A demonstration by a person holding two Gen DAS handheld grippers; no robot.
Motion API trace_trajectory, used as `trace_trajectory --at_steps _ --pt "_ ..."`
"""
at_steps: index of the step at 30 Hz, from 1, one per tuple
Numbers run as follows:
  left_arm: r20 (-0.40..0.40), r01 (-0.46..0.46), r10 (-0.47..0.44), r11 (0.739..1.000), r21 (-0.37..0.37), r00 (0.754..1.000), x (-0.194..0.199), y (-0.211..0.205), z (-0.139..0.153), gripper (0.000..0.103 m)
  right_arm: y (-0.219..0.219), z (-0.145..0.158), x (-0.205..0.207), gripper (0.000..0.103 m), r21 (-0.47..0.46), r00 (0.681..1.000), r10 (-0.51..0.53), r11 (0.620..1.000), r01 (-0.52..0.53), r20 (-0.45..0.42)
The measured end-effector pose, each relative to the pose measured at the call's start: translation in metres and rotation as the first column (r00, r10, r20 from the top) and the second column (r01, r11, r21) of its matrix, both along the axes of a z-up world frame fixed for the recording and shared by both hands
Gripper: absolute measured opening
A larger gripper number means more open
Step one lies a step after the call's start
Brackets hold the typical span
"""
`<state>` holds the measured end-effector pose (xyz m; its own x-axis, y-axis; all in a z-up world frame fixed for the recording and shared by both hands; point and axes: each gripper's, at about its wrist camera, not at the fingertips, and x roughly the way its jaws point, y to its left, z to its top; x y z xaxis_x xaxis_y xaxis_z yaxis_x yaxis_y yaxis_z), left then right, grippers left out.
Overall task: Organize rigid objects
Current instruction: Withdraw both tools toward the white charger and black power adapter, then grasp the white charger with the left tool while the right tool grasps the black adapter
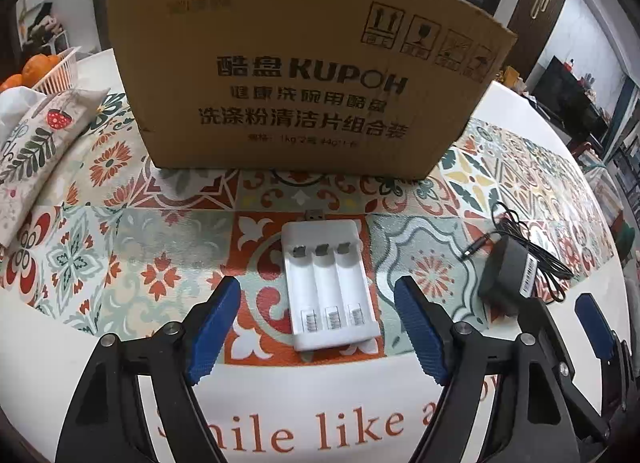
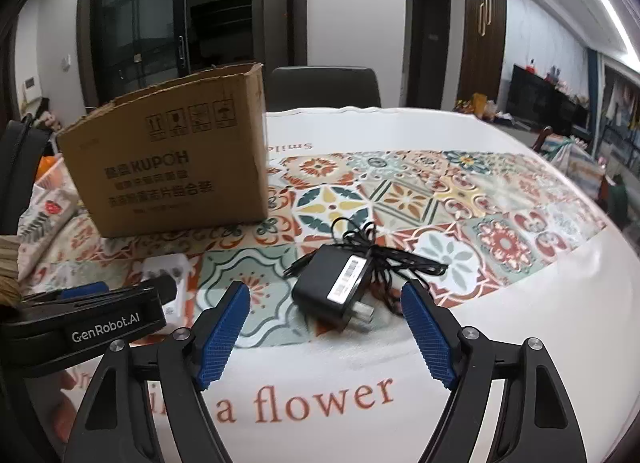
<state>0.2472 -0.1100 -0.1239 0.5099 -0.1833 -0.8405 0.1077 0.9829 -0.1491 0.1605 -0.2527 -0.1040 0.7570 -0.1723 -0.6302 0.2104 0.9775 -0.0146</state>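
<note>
A white three-slot battery charger (image 1: 330, 281) lies flat on the patterned tablecloth, its near end between the fingers of my left gripper (image 1: 318, 291), which is open and empty. A black power adapter (image 2: 332, 287) with a tangled black cord (image 2: 380, 259) lies just ahead of my right gripper (image 2: 325, 301), also open and empty. The adapter also shows in the left wrist view (image 1: 508, 277), with the right gripper (image 1: 560, 315) beside it. A brown cardboard box (image 1: 308, 75) stands open-topped behind the charger; it also shows in the right wrist view (image 2: 172, 167).
A floral fabric pouch (image 1: 28, 147) and a white basket of oranges (image 1: 44, 71) sit at the far left. The left gripper (image 2: 80, 323) crosses the right view's left side, partly hiding the charger (image 2: 168, 269). A dark chair (image 2: 324, 89) stands behind the table.
</note>
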Motion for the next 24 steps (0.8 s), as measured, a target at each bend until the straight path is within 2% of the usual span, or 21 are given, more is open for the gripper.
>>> trace_trajectory --at_steps 10,15,19,20,21,24 --pt "-0.070 0.003 0.001 0.999 0.054 0.998 0.016 -0.011 -0.015 0.073 -0.003 -0.012 0.015 0.078 0.017 0.998 -0.038 0.999 0.039 -0.043" --pt "-0.050 0.007 -0.001 0.994 0.108 0.999 0.021 -0.021 -0.019 0.071 -0.004 -0.019 0.020 0.078 0.009 0.997 -0.038 0.999 0.039 -0.066" --pt "-0.014 0.005 -0.003 0.989 0.148 1.000 0.023 -0.026 -0.022 0.064 0.000 -0.021 0.023 0.077 -0.015 0.997 -0.031 0.999 0.030 -0.072" --pt "-0.007 0.015 -0.014 0.989 0.145 1.000 0.023 -0.027 -0.022 0.055 0.001 -0.022 0.024 0.077 -0.018 0.997 -0.027 1.000 0.026 -0.076" --pt "-0.002 0.021 -0.020 0.989 0.145 1.000 0.023 -0.029 -0.023 0.051 0.002 -0.023 0.025 0.077 -0.016 0.997 -0.020 1.000 0.019 -0.079" --pt "0.001 0.055 -0.055 0.990 0.129 0.998 0.024 -0.026 -0.022 0.048 0.007 -0.026 0.030 0.077 -0.023 0.996 0.011 1.000 -0.013 -0.090"
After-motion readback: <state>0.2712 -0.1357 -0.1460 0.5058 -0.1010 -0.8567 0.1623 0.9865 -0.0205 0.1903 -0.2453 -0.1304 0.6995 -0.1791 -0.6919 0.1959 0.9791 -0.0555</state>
